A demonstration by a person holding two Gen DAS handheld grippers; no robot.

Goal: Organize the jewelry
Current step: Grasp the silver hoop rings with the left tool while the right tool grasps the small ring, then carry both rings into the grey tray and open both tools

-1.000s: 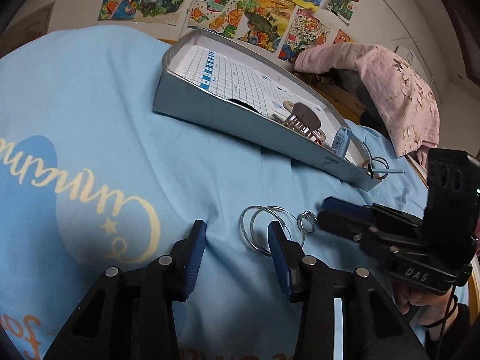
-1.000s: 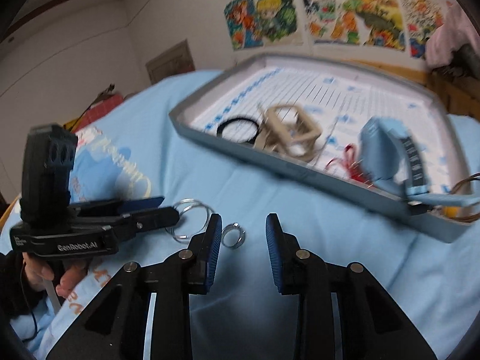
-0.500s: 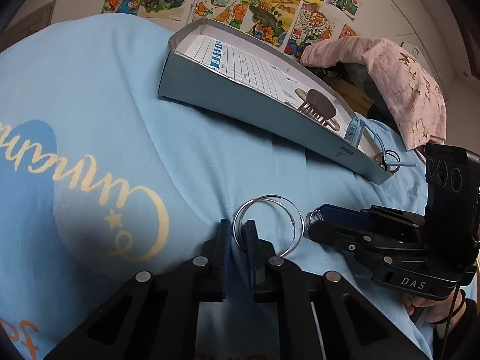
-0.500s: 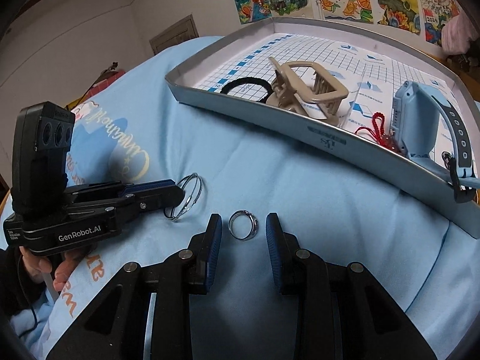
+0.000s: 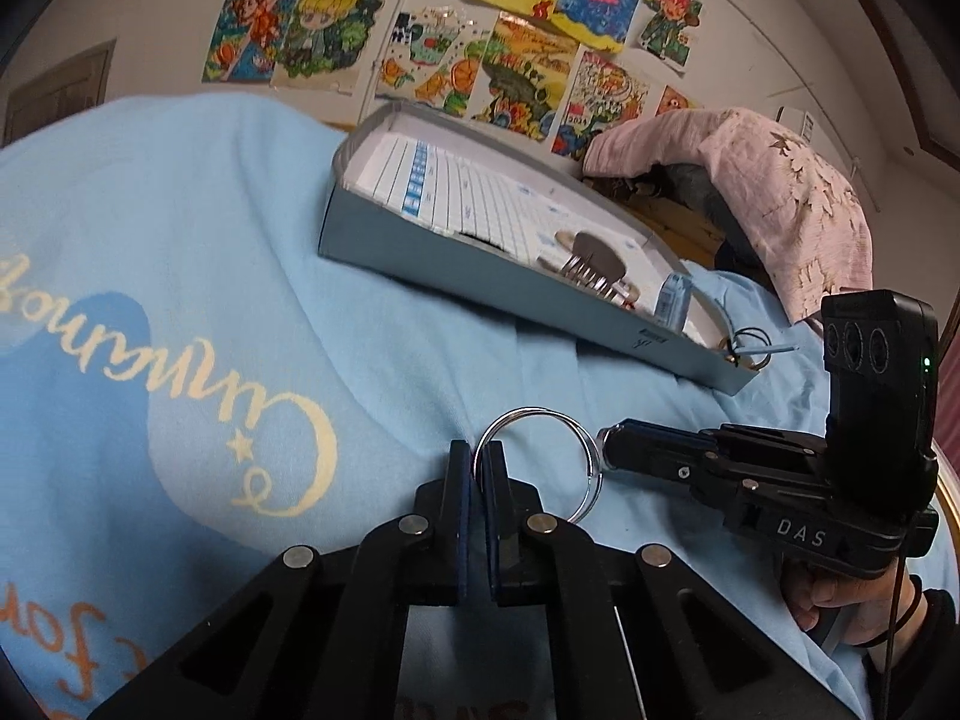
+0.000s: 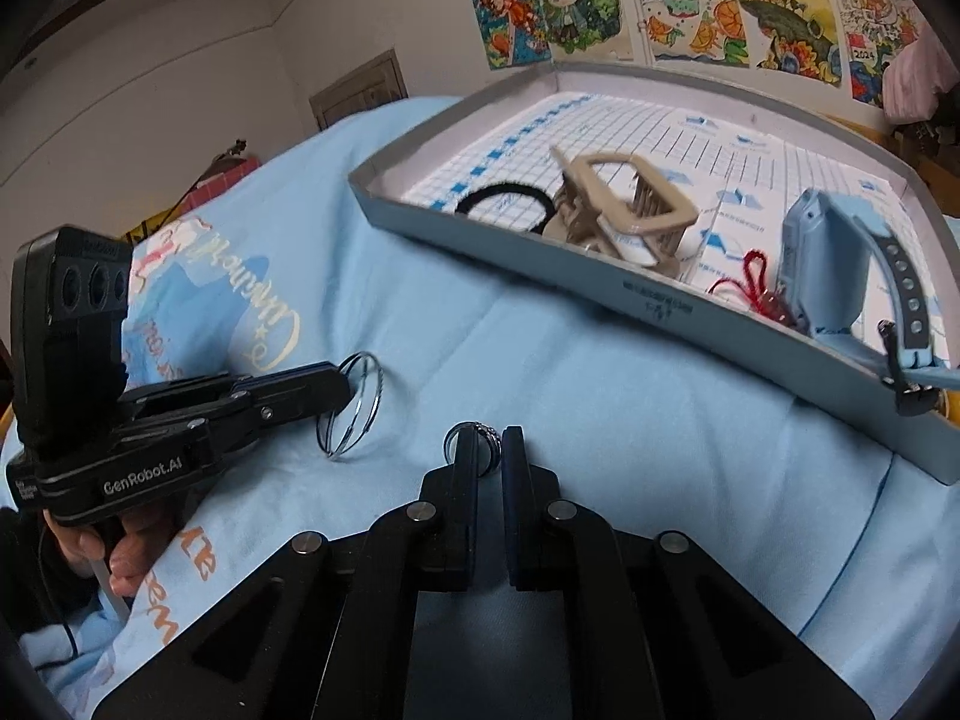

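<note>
My left gripper (image 5: 477, 468) is shut on the silver bangles (image 5: 576, 450), two thin hoops lifted a little off the blue bedsheet; they also show in the right wrist view (image 6: 354, 405). My right gripper (image 6: 489, 456) is shut on a small silver ring (image 6: 474, 435) just above the sheet. The right gripper shows in the left wrist view (image 5: 612, 447), close to the bangles' right side. A grey tray (image 6: 660, 306) lies ahead, holding a black hair tie (image 6: 504, 204), a beige hair claw (image 6: 624, 210), a red cord (image 6: 756, 288) and a blue watch (image 6: 834, 264).
The bedsheet (image 5: 210, 300) has yellow lettering. A pink cloth (image 5: 780, 198) lies heaped at the back right beyond the tray. Drawings hang on the wall (image 5: 480, 60) behind.
Both grippers have closed: the left on the bangles, the right on the small ring. The bangles have been tipped up off the sheet.
</note>
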